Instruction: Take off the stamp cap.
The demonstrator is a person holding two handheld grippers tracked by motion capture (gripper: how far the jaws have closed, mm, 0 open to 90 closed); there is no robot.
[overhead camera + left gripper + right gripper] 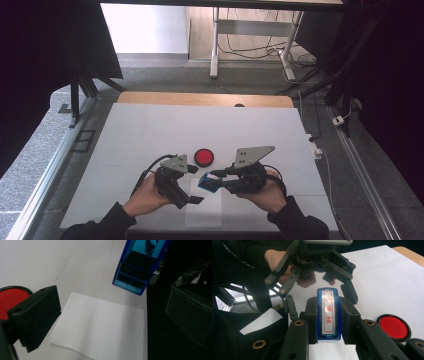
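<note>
My right gripper is shut on a blue self-inking stamp, held above the table near its front. In the right gripper view the stamp sits squeezed between both pads, its face with red characters turned toward the camera. My left gripper stands open just left of the stamp, with nothing between its fingers. In the left gripper view its jaws spread wide over a white sheet of paper, and the stamp hangs ahead at the upper right.
A round red ink pad lies on the white table cover just beyond both grippers. The paper sheet lies flat at the front edge. The wooden table edge shows at the back.
</note>
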